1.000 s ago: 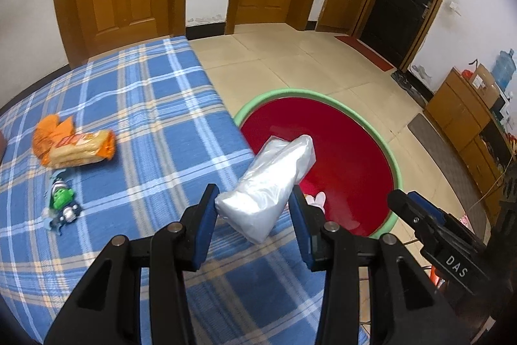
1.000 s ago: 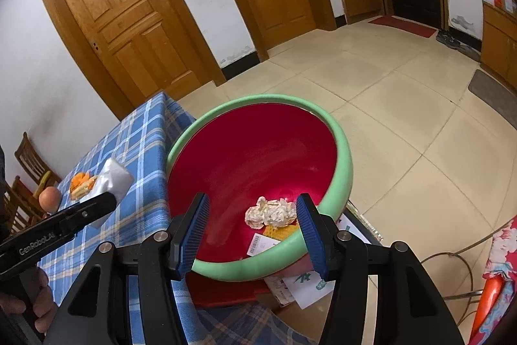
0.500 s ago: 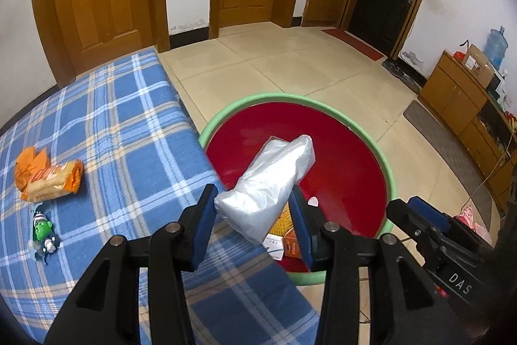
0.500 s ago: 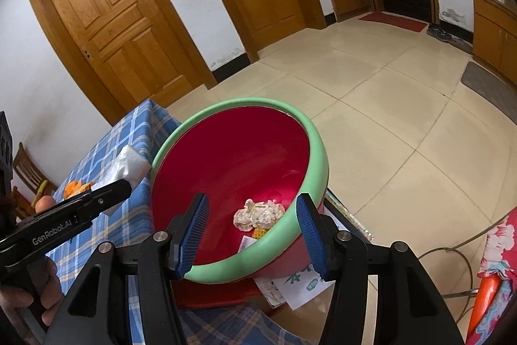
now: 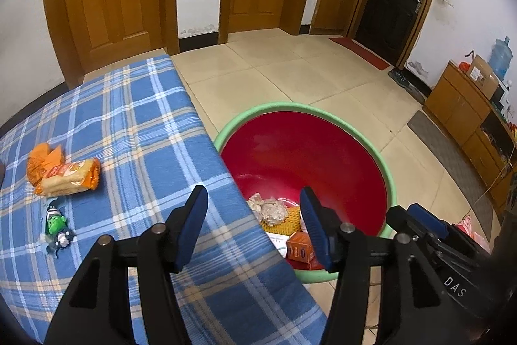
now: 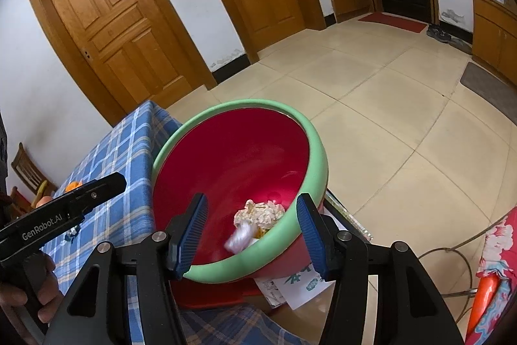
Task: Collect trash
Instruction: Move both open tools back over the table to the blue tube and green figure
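Left gripper (image 5: 253, 217) low centre of the left wrist view, jaws opening, nothing between the blue pads; behind the gap only the edge of the plaid cloth (image 5: 129, 131) and the basin (image 5: 389, 180). Basin red inside, green rim, right of centre, tight against the cloth's edge. Inside at its near side: crumpled paper (image 5: 269, 209), a yellow mesh piece (image 5: 284, 220), a small orange box (image 5: 300, 249). On the cloth at the left of the frame: an orange snack packet (image 5: 64, 175), and just below it a small green-headed toy (image 5: 57, 228).

Right gripper (image 6: 252, 223) low centre of the right wrist view, jaws apart and empty, hovering over the basin's near rim. In the basin, between the pads in the frame, a blurred white plastic bag (image 6: 239, 236) beside the crumpled paper. White printed sheets (image 6: 297, 283) under the basin at lower centre. Left gripper's black body entering from the left edge, a hand (image 6: 30, 290) on its handle at lower left.
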